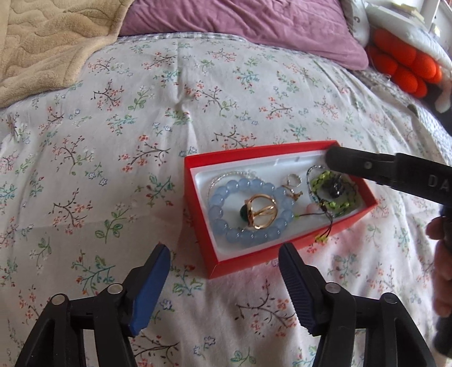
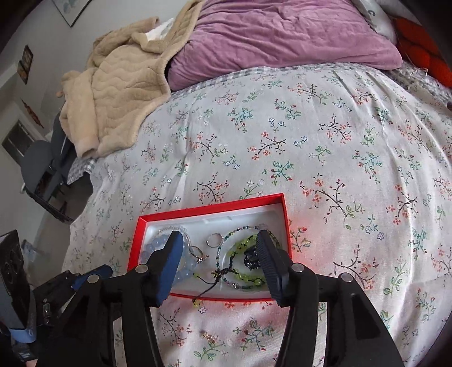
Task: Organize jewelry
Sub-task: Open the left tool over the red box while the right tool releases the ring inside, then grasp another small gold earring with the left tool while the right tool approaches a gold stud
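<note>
Fingers of the left hand-held gripper stand wide apart and empty, just short of the red box's near corner on the bed. The right hand-held gripper hangs over the box, also spread wide and holding nothing, above the green beaded bracelet. Inside lie a blue bead bracelet with a gold ring in its middle and small silver rings. A small gold piece lies on the bedspread outside, nearest the right gripper's camera. Filling the box looks nearly finished; the next move likely calls for drawing back and pinching that stray piece. Beyond lie a purple pillow and a beige blanket.
</note>
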### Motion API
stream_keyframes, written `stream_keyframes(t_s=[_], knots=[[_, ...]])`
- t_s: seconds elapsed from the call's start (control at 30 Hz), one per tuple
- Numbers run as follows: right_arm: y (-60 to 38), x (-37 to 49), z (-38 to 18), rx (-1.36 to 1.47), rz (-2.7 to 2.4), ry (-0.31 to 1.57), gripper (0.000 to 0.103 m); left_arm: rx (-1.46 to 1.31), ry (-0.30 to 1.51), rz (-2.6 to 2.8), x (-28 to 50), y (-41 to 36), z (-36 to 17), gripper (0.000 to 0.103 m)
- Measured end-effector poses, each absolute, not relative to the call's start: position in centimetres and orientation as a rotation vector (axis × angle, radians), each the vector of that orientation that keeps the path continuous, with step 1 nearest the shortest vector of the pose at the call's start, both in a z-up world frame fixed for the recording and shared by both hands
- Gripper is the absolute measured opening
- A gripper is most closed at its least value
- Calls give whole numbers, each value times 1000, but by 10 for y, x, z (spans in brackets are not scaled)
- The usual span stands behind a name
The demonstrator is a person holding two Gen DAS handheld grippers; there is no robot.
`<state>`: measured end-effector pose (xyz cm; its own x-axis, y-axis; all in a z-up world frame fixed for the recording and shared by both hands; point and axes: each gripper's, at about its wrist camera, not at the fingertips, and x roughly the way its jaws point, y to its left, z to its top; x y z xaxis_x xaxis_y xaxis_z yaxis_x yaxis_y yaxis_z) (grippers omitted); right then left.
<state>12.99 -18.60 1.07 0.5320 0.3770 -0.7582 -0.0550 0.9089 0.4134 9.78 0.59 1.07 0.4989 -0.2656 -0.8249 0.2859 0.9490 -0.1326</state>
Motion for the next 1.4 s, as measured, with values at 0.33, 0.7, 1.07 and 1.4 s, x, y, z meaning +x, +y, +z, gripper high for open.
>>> stream_keyframes(t_s=[0.33, 0.7, 1.07, 1.4], knots=[[-190, 89, 20, 227, 233, 996, 69, 19, 994, -309, 75, 18, 19, 94], [-197, 52, 9, 117, 149, 1040, 76, 79, 1050, -304, 47, 28, 4, 98], [-176, 18, -15, -43, 203, 1109, 79, 77, 1085, -320, 20, 38, -19, 98], [-165, -10, -50, -151, 243, 1195, 79, 129, 1070, -377, -1, 42, -39, 98]])
